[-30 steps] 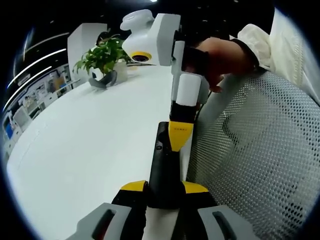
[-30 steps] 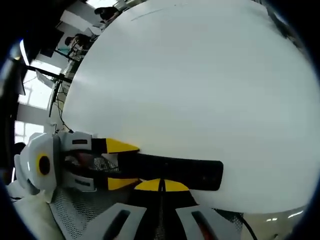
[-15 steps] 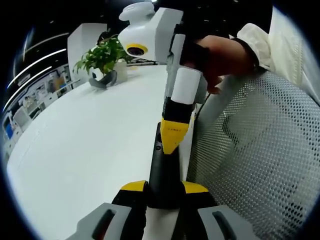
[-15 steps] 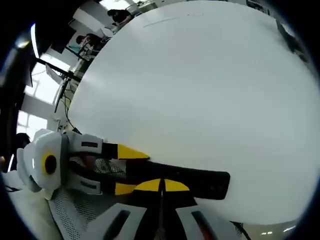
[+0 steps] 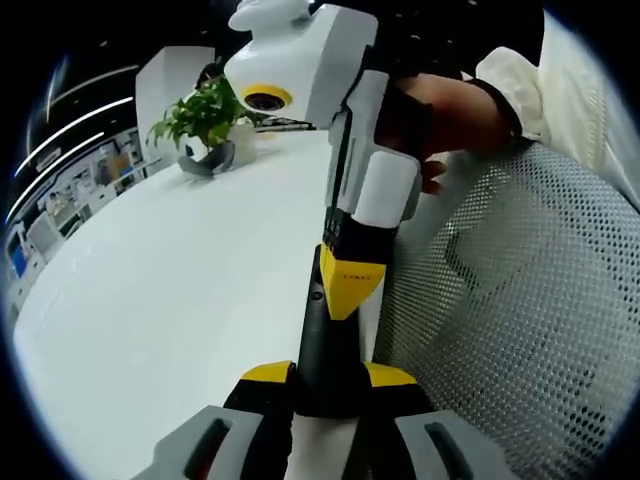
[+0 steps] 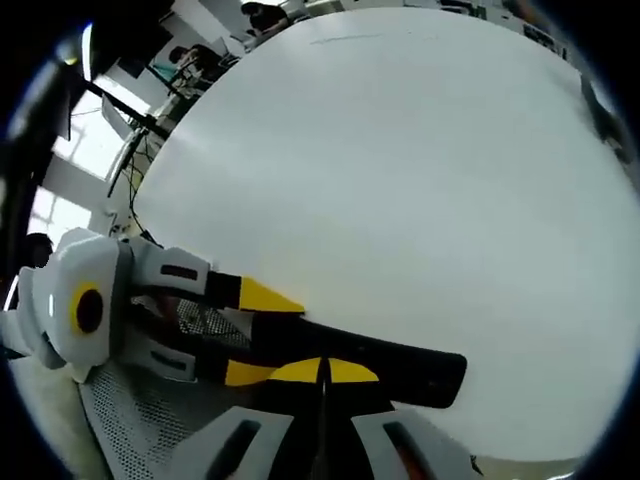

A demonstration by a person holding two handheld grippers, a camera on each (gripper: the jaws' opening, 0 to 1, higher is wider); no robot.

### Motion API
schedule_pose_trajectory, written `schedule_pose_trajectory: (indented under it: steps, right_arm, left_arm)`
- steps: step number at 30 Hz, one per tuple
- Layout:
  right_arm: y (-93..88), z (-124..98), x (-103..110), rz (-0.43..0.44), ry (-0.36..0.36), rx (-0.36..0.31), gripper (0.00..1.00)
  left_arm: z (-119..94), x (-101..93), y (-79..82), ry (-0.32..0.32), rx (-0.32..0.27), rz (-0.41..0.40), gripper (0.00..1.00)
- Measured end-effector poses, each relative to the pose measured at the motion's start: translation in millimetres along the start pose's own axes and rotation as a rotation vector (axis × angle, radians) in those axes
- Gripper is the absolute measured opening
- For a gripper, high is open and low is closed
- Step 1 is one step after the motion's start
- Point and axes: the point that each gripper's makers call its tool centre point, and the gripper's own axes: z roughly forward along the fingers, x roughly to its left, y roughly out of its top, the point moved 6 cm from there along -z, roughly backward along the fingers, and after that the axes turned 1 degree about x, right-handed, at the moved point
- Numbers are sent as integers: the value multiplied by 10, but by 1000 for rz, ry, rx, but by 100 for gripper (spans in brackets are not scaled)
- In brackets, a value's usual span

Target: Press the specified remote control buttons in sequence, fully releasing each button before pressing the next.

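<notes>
White table (image 5: 180, 290) spreads ahead, a potted plant (image 5: 205, 125) at its far end. Our left claw (image 5: 328, 378) grips the black remote (image 5: 325, 335) by its near end, steadying it at the table's edge. Our right claw (image 5: 348, 282), tips closed together, descends steeply onto the remote's face, apparently pressing a button
</notes>
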Motion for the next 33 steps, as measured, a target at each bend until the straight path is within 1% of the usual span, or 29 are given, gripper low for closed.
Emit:
schedule_pose_trajectory:
  steps: [4, 12, 19, 24, 29, 33]
  right_arm:
    - [1, 7, -10, 23, 9, -2, 0]
    - [2, 9, -2, 9, -4, 0, 0]
    - [2, 9, -7, 31, 3, -8, 0]
    - [0, 10, -2, 20, -9, -8, 0]
    - [5, 3, -21, 45, -15, -14, 0]
    - [3, 7, -2, 22, -27, -13, 0]
  left_arm:
    - [3, 0, -3, 0, -3, -2, 25]
    - [5, -4, -1, -1, -3, 0, 25]
    - [1, 0, -8, -1, -2, -3, 25]
    - [5, 5, -4, -1, -3, -3, 25]
    - [13, 17, -8, 1, -3, -5, 25]
    - [11, 14, -2, 2, -1, -4, 25]
